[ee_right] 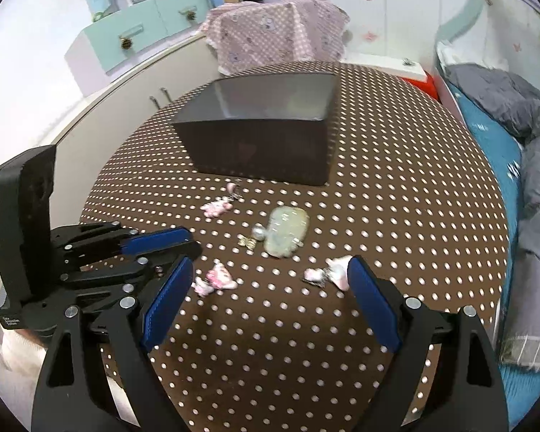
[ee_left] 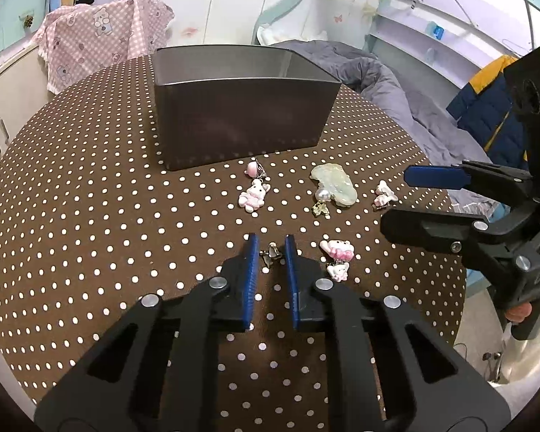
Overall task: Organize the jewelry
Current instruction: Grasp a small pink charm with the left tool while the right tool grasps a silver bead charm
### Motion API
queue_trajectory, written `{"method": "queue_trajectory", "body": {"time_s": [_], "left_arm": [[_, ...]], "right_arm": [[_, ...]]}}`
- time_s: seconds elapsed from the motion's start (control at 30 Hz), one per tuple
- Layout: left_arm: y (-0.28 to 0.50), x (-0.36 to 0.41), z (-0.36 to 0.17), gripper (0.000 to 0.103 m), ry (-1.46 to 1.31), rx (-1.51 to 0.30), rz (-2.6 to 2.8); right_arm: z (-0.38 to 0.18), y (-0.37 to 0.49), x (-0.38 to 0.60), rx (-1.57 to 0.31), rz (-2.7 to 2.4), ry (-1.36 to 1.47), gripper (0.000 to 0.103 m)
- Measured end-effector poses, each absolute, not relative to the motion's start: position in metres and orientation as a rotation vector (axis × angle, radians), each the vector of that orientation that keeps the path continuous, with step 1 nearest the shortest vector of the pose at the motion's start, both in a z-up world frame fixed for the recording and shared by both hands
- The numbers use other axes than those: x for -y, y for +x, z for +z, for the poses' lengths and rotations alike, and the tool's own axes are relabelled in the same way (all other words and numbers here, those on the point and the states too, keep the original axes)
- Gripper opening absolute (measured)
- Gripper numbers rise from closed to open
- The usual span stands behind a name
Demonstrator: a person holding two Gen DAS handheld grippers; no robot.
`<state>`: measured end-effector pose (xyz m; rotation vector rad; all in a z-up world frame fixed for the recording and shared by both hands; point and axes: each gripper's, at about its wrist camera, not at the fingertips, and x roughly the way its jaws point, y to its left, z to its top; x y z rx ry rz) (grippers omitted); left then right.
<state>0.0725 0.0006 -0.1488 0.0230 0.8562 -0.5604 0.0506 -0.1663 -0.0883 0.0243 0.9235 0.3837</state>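
Between the blue pads of the left gripper, low over the brown white-dotted tablecloth, lies a small bronze-coloured metal charm; the jaws stand narrowly apart on either side of it, and whether they touch it cannot be told. Just right of that gripper rests a pink-and-white cat-figure charm pair. The right gripper hovers with its jaws spread wide, a small pink-white bow earring beside its right pad. Farther out lie a pale green jade pendant with a pearl charm, another pink cat charm, then the dark grey rectangular open box.
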Motion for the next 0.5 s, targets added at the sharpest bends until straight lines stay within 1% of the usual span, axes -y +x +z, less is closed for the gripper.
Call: {"method": "queue_trajectory", "body": {"time_s": [0.03,0.1,0.13,0.17,0.2,0.27,0.37,0.43,0.47,0.5], "left_arm": [[0.072,-0.002,-0.149,0.013,0.019,-0.855,-0.559],[0.07,-0.006,-0.15,0.012,-0.001,-0.856,-0.563],[0.07,-0.008,-0.15,0.011,-0.012,-0.859,-0.565],[0.071,-0.01,-0.15,0.011,-0.024,-0.863,-0.57],[0.071,-0.011,-0.15,0.011,-0.031,-0.868,-0.576],[0.073,-0.014,-0.15,0.01,-0.032,-0.87,-0.583],[0.072,-0.016,-0.15,0.01,-0.039,-0.871,-0.588],[0.073,-0.019,-0.149,0.01,-0.045,-0.872,-0.589],[0.074,-0.019,-0.149,0.01,-0.047,-0.872,-0.588],[0.075,-0.021,-0.149,0.01,-0.047,-0.871,-0.587]], "right_arm": [[-0.088,0.051,0.164,-0.916,0.395,0.02,0.078],[-0.088,0.055,0.159,-0.903,0.429,0.024,0.061],[-0.089,0.058,0.156,-0.898,0.445,0.024,0.057],[-0.09,0.06,0.155,-0.897,0.454,0.024,0.05],[-0.092,0.064,0.153,-0.9,0.462,0.022,0.046],[-0.096,0.069,0.148,-0.905,0.458,0.001,0.044],[-0.1,0.074,0.139,-0.895,0.455,-0.049,0.034],[-0.102,0.077,0.134,-0.9,0.459,-0.064,0.03],[-0.103,0.078,0.132,-0.901,0.471,-0.064,0.022],[-0.105,0.078,0.131,-0.907,0.477,-0.07,0.017]]}}
